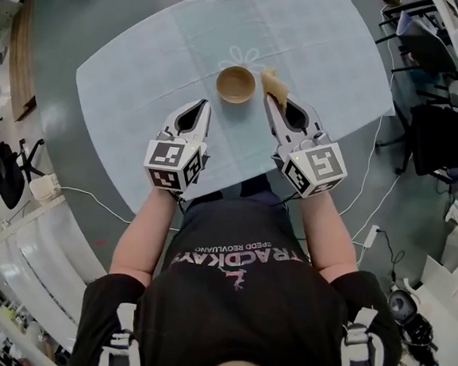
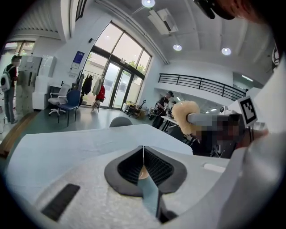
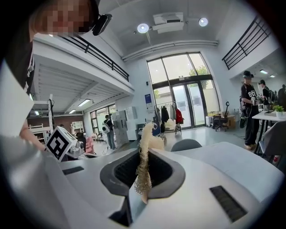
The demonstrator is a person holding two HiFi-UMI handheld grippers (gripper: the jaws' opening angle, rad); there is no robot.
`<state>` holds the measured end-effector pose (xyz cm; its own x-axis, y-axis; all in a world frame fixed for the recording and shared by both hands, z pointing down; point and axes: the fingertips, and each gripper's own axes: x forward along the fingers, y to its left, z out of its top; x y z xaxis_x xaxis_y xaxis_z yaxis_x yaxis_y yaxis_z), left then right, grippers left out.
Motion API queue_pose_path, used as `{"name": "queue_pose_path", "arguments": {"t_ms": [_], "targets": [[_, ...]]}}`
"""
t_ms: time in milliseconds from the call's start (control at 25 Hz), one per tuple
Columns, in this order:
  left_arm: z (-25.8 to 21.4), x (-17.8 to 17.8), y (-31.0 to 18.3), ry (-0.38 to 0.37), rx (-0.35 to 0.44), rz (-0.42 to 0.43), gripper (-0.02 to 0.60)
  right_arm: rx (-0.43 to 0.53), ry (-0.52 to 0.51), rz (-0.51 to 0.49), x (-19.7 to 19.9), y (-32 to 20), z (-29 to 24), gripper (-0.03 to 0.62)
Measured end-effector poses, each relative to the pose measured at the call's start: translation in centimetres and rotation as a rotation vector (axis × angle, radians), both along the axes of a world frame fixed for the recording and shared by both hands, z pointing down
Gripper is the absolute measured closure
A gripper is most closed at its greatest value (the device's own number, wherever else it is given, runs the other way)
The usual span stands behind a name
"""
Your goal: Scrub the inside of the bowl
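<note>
1. Two tools: left hand-held gripper (image 2: 143, 148) pressed together, empty.
2. Pinched in right hand-held gripper (image 3: 144, 154): scrubber (image 1: 273, 83), just right of bowl (image 1: 236, 84).
3. On worktop (image 1: 141, 91), bowl upright, ahead of both.

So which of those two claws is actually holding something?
The right gripper: a tan, fibrous scrubber is pinched between its jaws. The left gripper is shut with nothing in it.

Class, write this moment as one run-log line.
left gripper: shut, empty | right gripper: shut on scrubber | bowl: upright on table, scrubber beside it
</note>
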<state>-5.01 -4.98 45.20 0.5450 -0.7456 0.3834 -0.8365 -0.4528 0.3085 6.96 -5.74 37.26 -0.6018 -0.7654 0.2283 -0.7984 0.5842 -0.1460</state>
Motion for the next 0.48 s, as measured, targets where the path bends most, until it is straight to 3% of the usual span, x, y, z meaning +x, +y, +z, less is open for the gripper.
{"name": "queue_pose_path", "arguments": {"t_ms": [480], "targets": [[8.4,1.5,-4.1,-0.029,-0.189,-0.09,0.563,-0.133,0.031,-0.104,0.4,-4.4,6.4,0.562]]}}
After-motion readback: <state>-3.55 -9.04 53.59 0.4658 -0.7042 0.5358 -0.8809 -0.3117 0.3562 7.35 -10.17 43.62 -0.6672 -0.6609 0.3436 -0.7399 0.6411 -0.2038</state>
